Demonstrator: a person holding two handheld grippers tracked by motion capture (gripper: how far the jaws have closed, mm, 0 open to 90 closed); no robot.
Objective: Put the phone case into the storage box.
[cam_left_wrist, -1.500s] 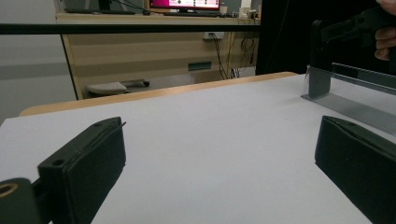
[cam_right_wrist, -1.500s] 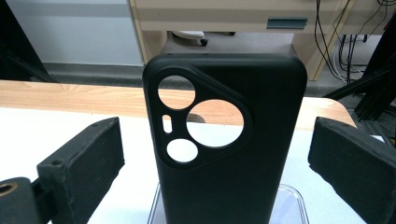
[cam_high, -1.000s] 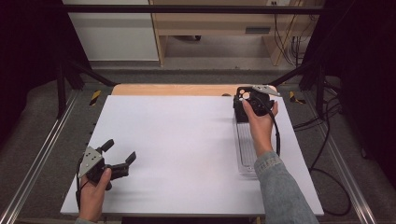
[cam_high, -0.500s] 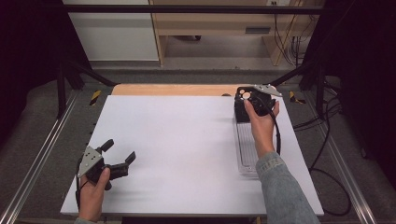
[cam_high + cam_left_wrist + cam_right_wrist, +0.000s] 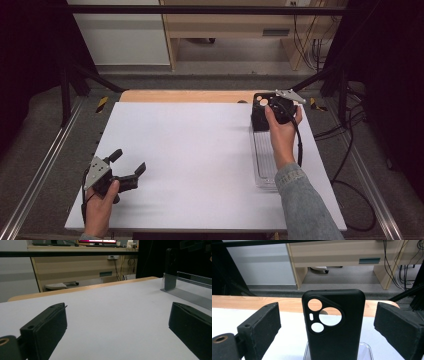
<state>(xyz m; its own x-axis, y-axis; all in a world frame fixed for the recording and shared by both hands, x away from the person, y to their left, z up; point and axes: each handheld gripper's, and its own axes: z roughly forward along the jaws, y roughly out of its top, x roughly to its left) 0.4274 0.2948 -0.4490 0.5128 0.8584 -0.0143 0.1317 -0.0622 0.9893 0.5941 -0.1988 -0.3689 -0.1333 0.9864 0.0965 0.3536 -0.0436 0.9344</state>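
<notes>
between open right hand-held gripper (image 5: 327,327) jaws, phone case (image 5: 334,325) upright

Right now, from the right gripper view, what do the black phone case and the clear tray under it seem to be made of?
The phone case looks like matte black soft plastic or silicone: dull surface, no glare, rounded edges, clean camera cutouts. Which of the two, I cannot tell. The clear tray appears to be glossy transparent hard plastic: the white table shows through it, and its ribbed base catches light.
</notes>
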